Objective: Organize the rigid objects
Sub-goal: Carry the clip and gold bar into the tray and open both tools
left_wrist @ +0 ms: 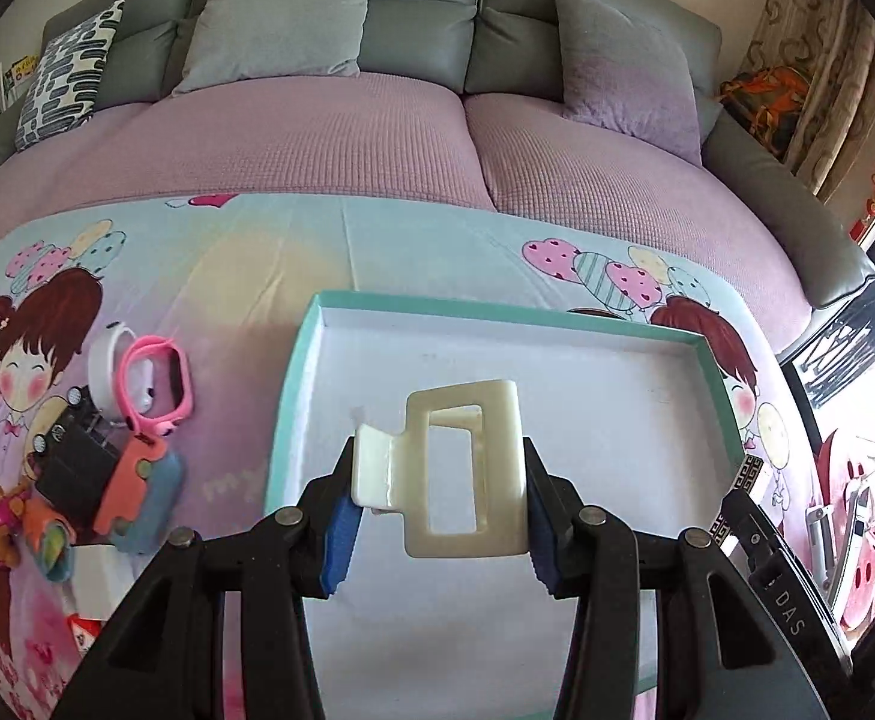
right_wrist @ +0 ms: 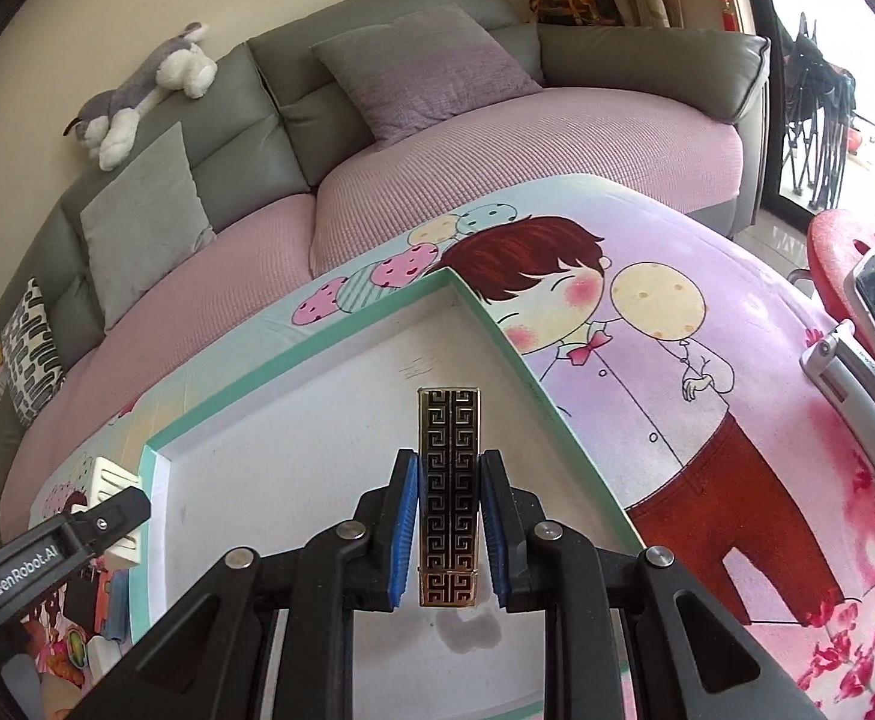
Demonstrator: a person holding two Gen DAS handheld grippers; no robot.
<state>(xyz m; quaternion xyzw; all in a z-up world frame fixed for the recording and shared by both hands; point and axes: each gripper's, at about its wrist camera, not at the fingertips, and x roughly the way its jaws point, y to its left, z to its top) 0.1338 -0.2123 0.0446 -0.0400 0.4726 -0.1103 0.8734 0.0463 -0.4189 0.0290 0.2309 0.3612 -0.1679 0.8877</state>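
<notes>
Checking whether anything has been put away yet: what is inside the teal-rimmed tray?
The tray shows only bare white floor with faint scuffs. The hair claw and lighter, both gripped above, hide the patches beneath them.

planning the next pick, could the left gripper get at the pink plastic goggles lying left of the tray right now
Probably not yet: the left gripper is shut on a cream plastic hair claw clip over the teal-rimmed white tray. The pink goggles lie uncovered on the cloth, so releasing the clip first should free it.
</notes>
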